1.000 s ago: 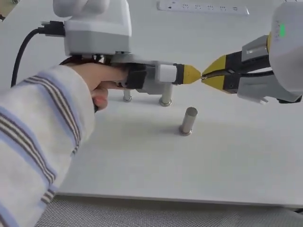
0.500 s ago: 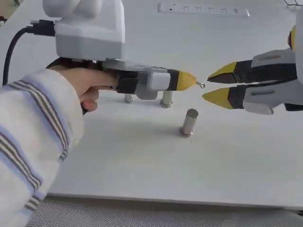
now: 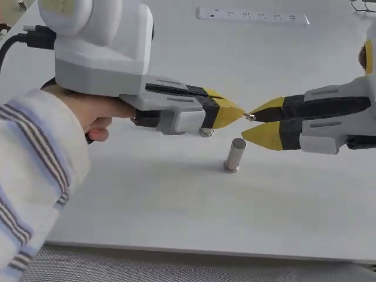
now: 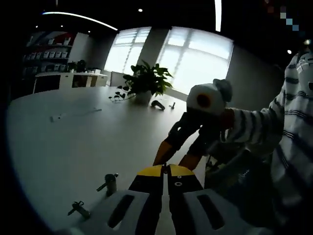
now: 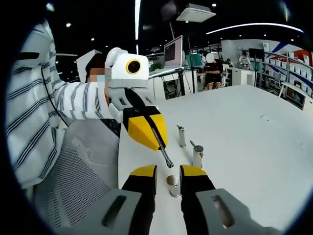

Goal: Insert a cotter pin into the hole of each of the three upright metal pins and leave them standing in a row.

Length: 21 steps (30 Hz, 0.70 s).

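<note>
Left tongs (image 3: 235,113): held in a hand (image 3: 97,114) with a striped sleeve; yellow tips pressed together on the cotter pin (image 3: 249,116)
Cotter pin: in the air above the tabletop (image 3: 176,200); looped end sticks out past the left tips, towards the right tongs (image 3: 254,122)
Right tongs: apart; upper tip just beside the loop; contact cannot be told
Nearest metal pin (image 3: 235,154): upright on the tabletop, below the meeting tips; in the right gripper view it stands between the parted tongs
Second metal pin (image 4: 111,183): upright; a cotter pin through its top
Third metal pin (image 4: 80,209): upright beside it; likewise pinned
Power strip (image 3: 252,14): far edge of the tabletop
</note>
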{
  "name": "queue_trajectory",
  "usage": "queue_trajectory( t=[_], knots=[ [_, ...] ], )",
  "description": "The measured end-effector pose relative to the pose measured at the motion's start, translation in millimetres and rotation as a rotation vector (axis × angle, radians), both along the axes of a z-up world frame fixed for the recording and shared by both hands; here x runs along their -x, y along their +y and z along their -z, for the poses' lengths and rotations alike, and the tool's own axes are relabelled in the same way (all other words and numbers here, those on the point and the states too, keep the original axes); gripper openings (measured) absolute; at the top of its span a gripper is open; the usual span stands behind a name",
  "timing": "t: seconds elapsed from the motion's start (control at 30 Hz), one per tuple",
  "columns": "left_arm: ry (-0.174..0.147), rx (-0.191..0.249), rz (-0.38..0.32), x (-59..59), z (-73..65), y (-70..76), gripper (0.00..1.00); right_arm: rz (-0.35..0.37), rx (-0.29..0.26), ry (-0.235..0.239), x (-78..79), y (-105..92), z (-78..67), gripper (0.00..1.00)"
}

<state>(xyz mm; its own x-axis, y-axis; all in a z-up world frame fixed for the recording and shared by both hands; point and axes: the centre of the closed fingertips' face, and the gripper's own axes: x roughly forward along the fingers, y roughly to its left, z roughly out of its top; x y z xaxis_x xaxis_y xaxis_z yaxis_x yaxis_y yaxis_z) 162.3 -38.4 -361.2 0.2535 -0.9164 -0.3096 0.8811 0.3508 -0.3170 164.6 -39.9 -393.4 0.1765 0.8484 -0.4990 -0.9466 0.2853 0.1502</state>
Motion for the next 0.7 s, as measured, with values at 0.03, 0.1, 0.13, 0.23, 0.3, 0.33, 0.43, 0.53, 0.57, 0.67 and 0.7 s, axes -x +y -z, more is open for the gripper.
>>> queue_trajectory(
  t=[0.03, 0.1, 0.13, 0.23, 0.3, 0.33, 0.43, 0.53, 0.57, 0.67, 0.7],
  knots=[
    [-0.003, 0.001, 0.005, 1.1, -0.9, -0.5, 0.00, -0.004, 0.000, 0.001, 0.6, 0.4, 0.5, 0.11],
    [-0.016, -0.001, 0.018, 3.1, -2.3, -1.6, 0.00, -0.011, -0.002, 0.004, 2.5, 1.6, 1.2, 0.08],
    [-0.021, -0.003, 0.022, 2.0, -2.4, -1.4, 0.00, -0.007, -0.010, 0.001, 2.2, 2.4, 0.6, 0.06],
    [-0.033, -0.015, 0.037, 4.9, -1.8, -1.9, 0.00, -0.001, -0.028, 0.003, 3.0, 3.4, -0.7, 0.03],
    [-0.044, -0.030, 0.052, 7.4, -0.5, -2.1, 0.00, -0.005, -0.036, 0.005, 5.7, 4.0, -1.2, 0.02],
    [-0.050, -0.037, 0.060, 8.0, 0.3, -1.9, 0.00, -0.009, -0.040, 0.006, 7.2, 4.3, -1.6, 0.02],
    [-0.063, -0.039, 0.078, 10.0, 0.1, -2.5, 0.00, -0.026, -0.041, 0.008, 12.7, 5.3, -1.9, 0.00],
    [-0.070, -0.041, 0.090, 10.0, 0.5, -2.9, 0.00, -0.038, -0.038, 0.010, 16.7, 5.3, -2.1, 0.00],
    [-0.075, -0.048, 0.100, 11.4, 1.6, -3.1, 0.00, -0.048, -0.034, 0.007, 18.9, 5.0, -2.0, 0.00],
    [-0.088, -0.069, 0.124, 15.7, 5.6, -3.9, 0.00, -0.067, -0.018, 0.001, 24.5, 4.5, -0.6, 0.00],
    [-0.089, -0.077, 0.132, 17.1, 6.9, -4.1, 0.00, -0.077, -0.011, -0.004, 26.2, 4.3, -0.1, 0.00]
  ],
)
